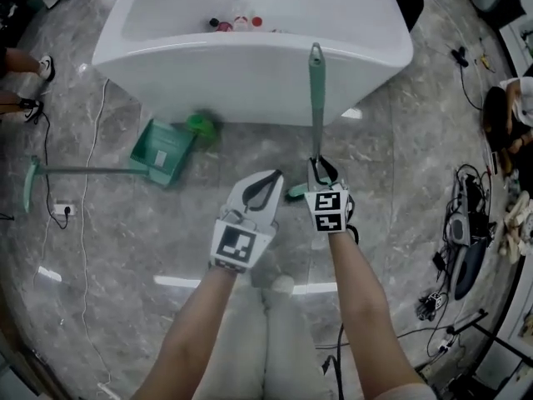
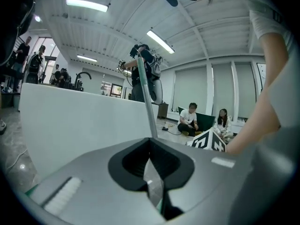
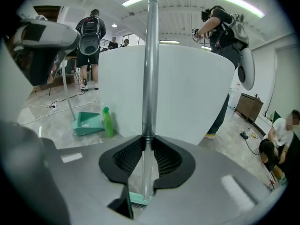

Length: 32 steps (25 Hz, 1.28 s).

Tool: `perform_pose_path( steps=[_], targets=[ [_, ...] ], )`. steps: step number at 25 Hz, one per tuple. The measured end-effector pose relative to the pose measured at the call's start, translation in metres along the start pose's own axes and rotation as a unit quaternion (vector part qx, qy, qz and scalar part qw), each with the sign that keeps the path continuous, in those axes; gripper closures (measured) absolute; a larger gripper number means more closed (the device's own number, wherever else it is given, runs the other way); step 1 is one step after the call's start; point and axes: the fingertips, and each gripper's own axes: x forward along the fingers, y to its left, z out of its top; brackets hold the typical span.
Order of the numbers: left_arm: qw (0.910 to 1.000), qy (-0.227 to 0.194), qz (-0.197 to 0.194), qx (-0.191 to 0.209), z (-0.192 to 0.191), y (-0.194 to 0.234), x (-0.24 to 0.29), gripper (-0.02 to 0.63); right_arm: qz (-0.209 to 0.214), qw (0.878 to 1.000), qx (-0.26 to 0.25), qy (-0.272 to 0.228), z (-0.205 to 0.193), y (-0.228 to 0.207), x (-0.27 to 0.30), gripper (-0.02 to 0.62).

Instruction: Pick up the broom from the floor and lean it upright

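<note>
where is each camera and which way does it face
Head view: on the head, facing steeply down; bathtub, both forearms, left gripper, right gripper.
Left gripper view: on left gripper, facing bathtub; its shut jaws, right forearm.
Right gripper view: on right gripper, facing bathtub; jaws clamping broom.
Shared: both gripper views show broom, bathtub.

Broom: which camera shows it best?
The head view: the broom shows nearly whole, upright before the tub, its lower end in the right hand-held gripper. The right gripper view shows its pole close up between the jaws; the left gripper view, only a thin stretch.
</note>
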Motion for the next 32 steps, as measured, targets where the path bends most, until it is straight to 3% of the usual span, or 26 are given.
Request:
perform_pose_path(
  steps=[10,21,30,32],
  targets=[
    [0.9976,-0.037,0.057,0.017,0.028,0.046,0.007,0.606,-0.097,0.994,0.056,0.019,0.063,-0.016,0.059,0.514],
    [0.9948,-0.062,0.080,0.010,0.031,0.078,-0.010,0.606,-0.174,0.982,0.040,0.065,0.082,-0.015,0.102,0.512],
    [0.9948,-0.055,0.086,0.006,0.019,0.088,-0.024,0.606,-0.188,0.978,0.038,0.079,0.086,-0.020,0.115,0.522],
    [0.9947,-0.054,0.087,0.005,0.018,0.089,-0.026,0.606,-0.175,0.981,0.029,0.075,0.090,-0.017,0.117,0.490]
  ],
)
